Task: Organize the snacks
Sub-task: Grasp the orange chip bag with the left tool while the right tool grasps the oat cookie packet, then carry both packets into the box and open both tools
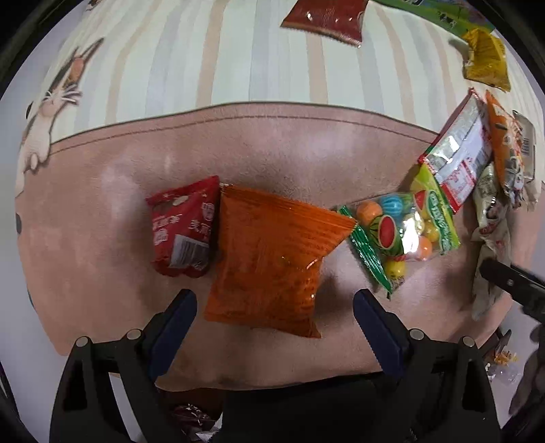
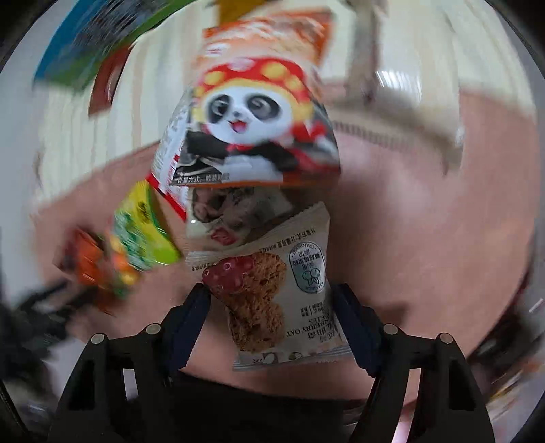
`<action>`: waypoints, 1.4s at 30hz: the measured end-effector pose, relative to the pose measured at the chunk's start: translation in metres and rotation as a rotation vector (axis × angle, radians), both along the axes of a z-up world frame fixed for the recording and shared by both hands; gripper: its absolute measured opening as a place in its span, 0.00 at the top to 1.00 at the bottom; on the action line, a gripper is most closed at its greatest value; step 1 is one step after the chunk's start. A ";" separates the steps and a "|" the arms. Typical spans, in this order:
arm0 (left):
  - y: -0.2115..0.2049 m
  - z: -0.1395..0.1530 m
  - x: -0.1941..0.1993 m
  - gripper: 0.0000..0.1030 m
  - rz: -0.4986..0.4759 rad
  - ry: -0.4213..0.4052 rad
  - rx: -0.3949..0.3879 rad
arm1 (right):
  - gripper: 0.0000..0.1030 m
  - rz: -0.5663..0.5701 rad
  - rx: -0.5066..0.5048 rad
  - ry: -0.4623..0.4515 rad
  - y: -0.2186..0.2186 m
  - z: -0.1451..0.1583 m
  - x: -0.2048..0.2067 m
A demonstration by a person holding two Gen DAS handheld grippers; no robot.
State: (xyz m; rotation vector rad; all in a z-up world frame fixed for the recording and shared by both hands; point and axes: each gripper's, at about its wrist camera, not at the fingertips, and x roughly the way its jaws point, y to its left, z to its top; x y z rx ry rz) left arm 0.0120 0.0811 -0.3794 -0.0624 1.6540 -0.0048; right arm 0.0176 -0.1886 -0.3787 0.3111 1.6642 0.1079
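The orange packet [image 1: 272,262] lies flat on the pink mat [image 1: 102,221], its long axis running from the left claw [image 1: 274,301] away toward the striped cloth [image 1: 204,61], tilted a little to the right at its far end. Touching the orange packet's left edge is a small red packet [image 1: 184,226], upright along the same line. Off the orange packet's right corner sits a clear bag of fruit-shaped candies [image 1: 398,235], angled up toward a heap of wrappers [image 1: 477,163] beyond it. Far past the orange packet, on the striped cloth, lie a dark red packet [image 1: 327,20] and a yellow packet [image 1: 487,61], the first cut off by the frame's top.

The left claw stands wide apart, its fingers either side of the orange packet's near end and clear of it, holding nothing.

In the right wrist view, the right claw [image 2: 272,306] straddles an oat cookie packet [image 2: 272,293], whose long axis runs along the fingers. The jaws stand apart; the left finger touches or nearly touches the wrapper edge, but I cannot tell whether it is gripped. Beyond the cookie packet lies a panda-printed orange packet [image 2: 252,112]. Everything to the left there is smeared by motion blur.
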 end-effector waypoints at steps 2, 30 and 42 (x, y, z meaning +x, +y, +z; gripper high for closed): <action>0.000 -0.007 0.001 0.09 0.010 0.015 -0.024 | 0.24 -0.039 0.039 0.015 -0.005 -0.002 -0.002; -0.006 0.046 -0.008 0.51 0.077 -0.126 -0.125 | 0.50 -0.082 0.070 -0.117 -0.002 0.040 -0.038; -0.003 0.176 0.077 0.51 0.063 -0.355 -0.265 | 0.50 -0.046 0.253 -0.310 0.028 0.155 0.047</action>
